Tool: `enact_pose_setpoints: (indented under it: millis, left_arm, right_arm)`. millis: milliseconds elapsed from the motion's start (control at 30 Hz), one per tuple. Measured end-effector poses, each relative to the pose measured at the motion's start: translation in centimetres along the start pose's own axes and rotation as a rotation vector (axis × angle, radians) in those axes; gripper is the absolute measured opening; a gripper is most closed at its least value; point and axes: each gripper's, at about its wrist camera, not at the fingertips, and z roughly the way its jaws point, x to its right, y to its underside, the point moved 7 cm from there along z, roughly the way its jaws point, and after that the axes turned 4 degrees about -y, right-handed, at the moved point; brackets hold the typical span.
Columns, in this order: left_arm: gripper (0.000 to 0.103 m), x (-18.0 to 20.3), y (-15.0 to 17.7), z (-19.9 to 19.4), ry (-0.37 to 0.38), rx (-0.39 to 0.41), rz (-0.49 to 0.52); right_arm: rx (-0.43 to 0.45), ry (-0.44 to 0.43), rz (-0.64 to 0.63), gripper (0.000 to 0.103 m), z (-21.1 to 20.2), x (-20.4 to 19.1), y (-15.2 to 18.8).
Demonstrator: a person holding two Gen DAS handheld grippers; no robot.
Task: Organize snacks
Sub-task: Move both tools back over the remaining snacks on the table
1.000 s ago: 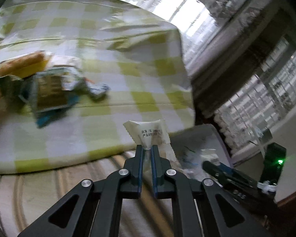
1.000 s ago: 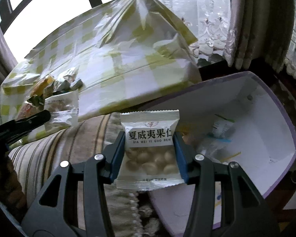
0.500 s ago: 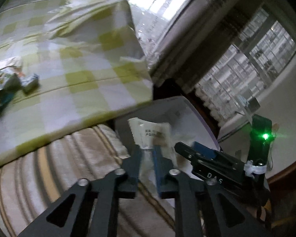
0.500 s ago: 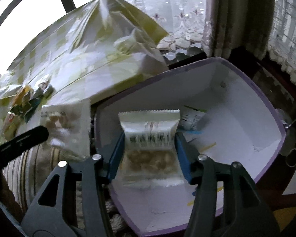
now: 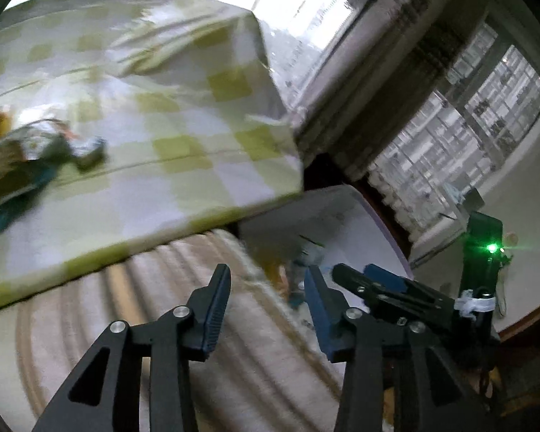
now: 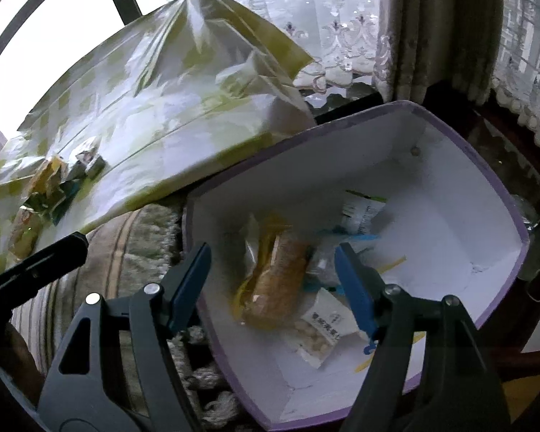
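While both jaws open empty, snacks [image 6: 275, 284] lie in the box [image 6: 450, 180].

I saw the mouth of the white box [image 6: 432, 165] standing wide to me from above, its purple rim the only edge to clear. Its floor was crowded on the near side by a bread packet [image 6: 277, 280] and a nut packet [image 6: 320, 331], while the far half lay mostly bare. My right gripper [image 6: 273, 270] hung over the near wall, jaws opening with nothing between them. My left gripper [image 5: 266, 298], jaws opening too and empty, crowded close on that side. The checked cloth [image 6: 169, 108] overhung the box's far-left corner, and a striped fringed cover [image 6: 126, 252] butted against its left wall
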Motion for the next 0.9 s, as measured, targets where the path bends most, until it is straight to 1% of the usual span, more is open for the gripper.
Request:
enact_pose_setpoints:
  millis: [100, 233, 300, 367, 433, 500, 633, 700, 800, 900]
  left_arm:
    - [0.044, -2.2, 0.0, -1.6, -0.039, 0.039, -0.030]
    - [0.047, -5.9, 0.2, -4.3, -0.126, 0.103, -0.057]
    - [0.053, -8.4, 0.4, -6.3, -0.180, 0.144, -0.084]
    - [0.055, -10.1, 0.5, -7.8, -0.226, 0.174, -0.098]
    - [0.059, -12.5, 0.8, -10.1, -0.294, 0.219, -0.116]
    - [0.066, -14.5, 1.1, -12.1, -0.356, 0.257, -0.129]
    - [0.074, -17.9, 1.5, -15.1, -0.468, 0.324, -0.153]
    - [0.082, -19.2, 1.4, -15.8, -0.507, 0.338, -0.154]
    - [0.083, -20.8, 1.0, -16.0, -0.561, 0.335, -0.138]
    - [0.085, -22.0, 0.1, -15.6, -0.584, 0.324, -0.115]
  right_arm:
    - [0.006, -0.025, -0.022, 0.074, 0.0, -1.5, -0.1]
    - [0.013, -0.046, -0.070, 0.074, 0.1, -4.0, -0.2]
    - [0.015, -0.052, -0.101, 0.074, 0.3, -5.4, -0.3]
    - [0.014, -0.057, -0.141, 0.074, 0.4, -7.1, -0.3]
    - [0.015, -0.074, -0.176, 0.074, 0.5, -8.8, -0.2]
    - [0.018, -0.099, -0.190, 0.074, 0.5, -10.2, -0.3]
    - [0.030, -0.113, -0.235, 0.074, 0.8, -13.2, -0.6]
    - [0.033, -0.122, -0.257, 0.074, 1.2, -14.9, -0.6]
    - [0.031, -0.141, -0.281, 0.074, 1.9, -17.2, -0.9]
    - [0.035, -0.156, -0.308, 0.076, 2.5, -19.6, -1.2]
